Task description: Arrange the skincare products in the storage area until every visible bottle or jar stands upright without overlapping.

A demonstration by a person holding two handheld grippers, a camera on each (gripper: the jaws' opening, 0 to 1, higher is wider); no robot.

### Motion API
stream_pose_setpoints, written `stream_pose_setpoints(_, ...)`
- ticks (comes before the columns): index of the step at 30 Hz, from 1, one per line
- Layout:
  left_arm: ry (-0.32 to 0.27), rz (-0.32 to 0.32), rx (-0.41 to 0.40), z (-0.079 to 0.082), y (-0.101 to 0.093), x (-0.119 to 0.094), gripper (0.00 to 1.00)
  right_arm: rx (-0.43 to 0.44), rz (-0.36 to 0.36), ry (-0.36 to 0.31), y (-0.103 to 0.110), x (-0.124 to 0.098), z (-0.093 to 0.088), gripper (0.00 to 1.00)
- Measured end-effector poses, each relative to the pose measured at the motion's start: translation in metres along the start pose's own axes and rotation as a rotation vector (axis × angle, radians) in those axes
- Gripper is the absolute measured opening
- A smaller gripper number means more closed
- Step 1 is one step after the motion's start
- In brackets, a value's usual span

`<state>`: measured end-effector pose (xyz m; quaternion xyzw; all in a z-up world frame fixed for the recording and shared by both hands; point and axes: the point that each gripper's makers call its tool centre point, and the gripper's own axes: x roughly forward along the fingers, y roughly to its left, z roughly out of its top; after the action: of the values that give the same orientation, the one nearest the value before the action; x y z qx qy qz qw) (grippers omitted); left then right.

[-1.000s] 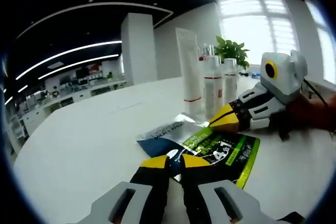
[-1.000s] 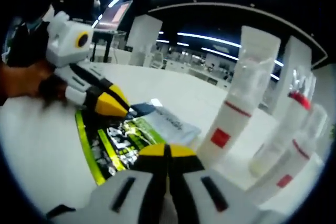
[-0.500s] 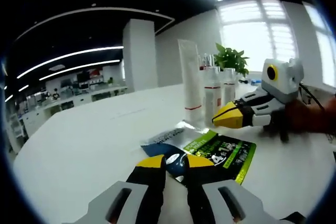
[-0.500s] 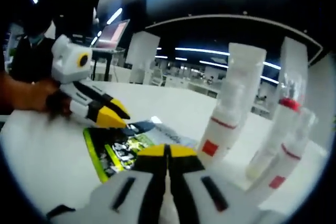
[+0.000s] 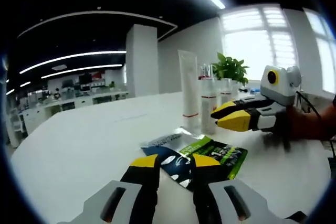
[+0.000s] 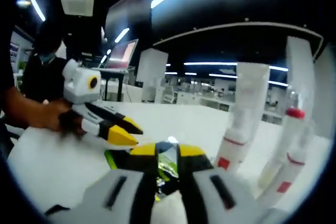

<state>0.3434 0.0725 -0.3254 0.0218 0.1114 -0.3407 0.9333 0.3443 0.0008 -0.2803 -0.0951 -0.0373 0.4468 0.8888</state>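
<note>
From here no wording can be made out. The green-and-black sachet (image 5: 212, 156) lying on the table (image 5: 79, 150) carries white print, too blurred to read. The silver sachet (image 5: 164, 140) beside it has small lettering, equally unreadable. The red bands on the tall white tube (image 5: 189, 95) and bottles (image 5: 208, 103) show no legible text.
</note>
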Motion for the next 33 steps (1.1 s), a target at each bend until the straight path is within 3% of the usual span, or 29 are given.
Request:
stream_pose_setpoints(10,-0.038,0.007,-0.056,0.001,-0.002,-0.018,0.34,0.021,0.055,-0.068,0.017,0.001,0.015,0.29)
stream_pose_setpoints(18,-0.051,0.01,-0.07,0.0,-0.004,-0.031,0.4,0.03,0.079,-0.077,0.022,0.003,0.017,0.34)
stream_pose_setpoints(24,-0.052,0.012,-0.071,-0.004,-0.008,-0.044,0.51,0.044,0.104,-0.083,0.03,0.004,0.018,0.39)
stream_pose_setpoints(33,-0.047,0.037,-0.067,-0.011,-0.001,-0.073,0.52,0.055,0.144,-0.094,0.048,0.002,0.023,0.47)
